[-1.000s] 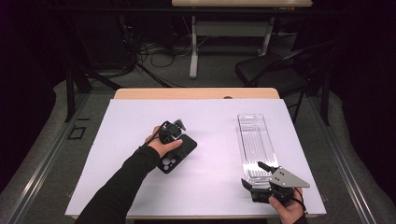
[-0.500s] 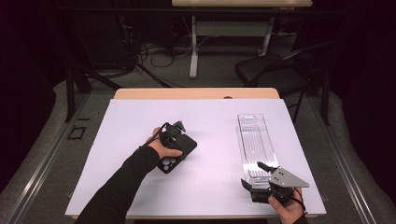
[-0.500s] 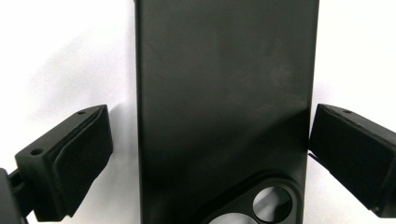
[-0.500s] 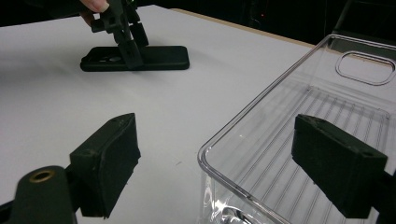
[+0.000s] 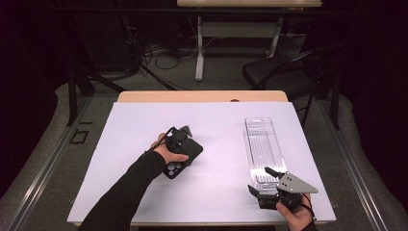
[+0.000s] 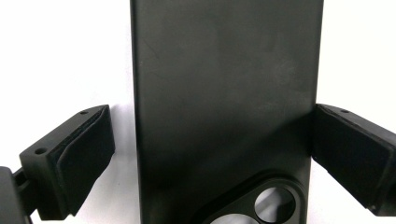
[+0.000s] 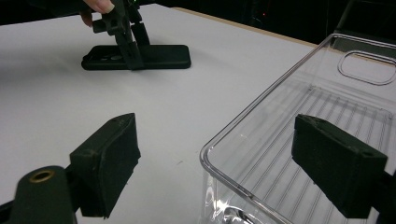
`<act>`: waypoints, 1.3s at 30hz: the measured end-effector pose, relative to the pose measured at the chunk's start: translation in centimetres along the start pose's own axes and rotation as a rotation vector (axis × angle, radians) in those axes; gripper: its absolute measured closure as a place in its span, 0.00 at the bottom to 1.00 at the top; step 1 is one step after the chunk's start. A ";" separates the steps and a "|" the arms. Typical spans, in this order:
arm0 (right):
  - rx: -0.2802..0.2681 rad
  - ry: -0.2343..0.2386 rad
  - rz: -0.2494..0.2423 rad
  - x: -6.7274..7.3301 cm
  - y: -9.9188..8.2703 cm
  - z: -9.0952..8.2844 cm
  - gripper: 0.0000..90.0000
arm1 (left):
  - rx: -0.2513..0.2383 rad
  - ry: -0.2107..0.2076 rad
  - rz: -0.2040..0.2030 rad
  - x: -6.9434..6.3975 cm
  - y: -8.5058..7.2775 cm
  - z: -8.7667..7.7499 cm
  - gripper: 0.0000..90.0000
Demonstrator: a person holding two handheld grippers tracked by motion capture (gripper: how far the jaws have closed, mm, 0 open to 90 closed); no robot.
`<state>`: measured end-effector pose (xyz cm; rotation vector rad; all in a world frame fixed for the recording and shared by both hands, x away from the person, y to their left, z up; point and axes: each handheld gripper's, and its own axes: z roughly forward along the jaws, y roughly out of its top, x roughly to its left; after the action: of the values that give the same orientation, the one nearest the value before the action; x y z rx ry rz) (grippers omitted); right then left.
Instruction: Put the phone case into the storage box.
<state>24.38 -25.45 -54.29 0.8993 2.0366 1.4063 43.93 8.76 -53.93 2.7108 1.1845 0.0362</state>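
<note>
Dark room, cables and a chair [image 5: 288, 72] behind; white-topped table [image 5: 221, 125] in front; black phone case [image 5: 185, 156] lies flat left of centre, back side up, camera cutout toward the person; left gripper [image 5: 179, 137] sits down over it, held by the left hand [image 5: 166, 151]; in the left gripper view the case [image 6: 224, 102] runs between the jaws, right pad touching its edge, left pad standing off with a gap, so jaws apart, not clamped; clear plastic tray [image 5: 262, 149] lies lengthwise on the right side, well apart from the case; right gripper [image 5: 269, 187] at the tray's near end, jaws wide apart; near corner of the tray [image 7: 299, 140] sits between them, neither pad touching.
</note>
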 end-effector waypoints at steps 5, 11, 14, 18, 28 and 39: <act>0.001 0.001 -0.001 0.0 0.0 0.0 0.16 | 0.004 0.010 0.000 -0.2 0.1 0.1 0.02; 0.002 0.003 -0.003 0.0 0.0 0.1 0.16 | 0.013 0.016 0.004 -0.2 0.1 0.1 0.02; 0.004 0.003 -0.005 0.0 0.0 0.1 0.16 | 0.010 0.014 0.006 -0.2 0.1 0.1 0.03; 0.003 0.003 -0.006 -0.1 0.0 0.1 0.16 | 0.008 0.018 0.009 -0.4 0.1 0.0 0.04; 0.005 0.003 -0.008 -0.1 0.0 0.1 0.16 | -0.002 0.016 0.014 -0.5 0.1 -0.3 0.14; 0.005 0.002 -0.007 -0.1 0.0 0.1 0.16 | 0.002 0.018 0.004 -0.5 0.1 -0.4 0.15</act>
<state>24.53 -25.46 -54.37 0.8930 2.0436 1.3992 43.67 8.38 -53.52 2.7199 1.1851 0.0607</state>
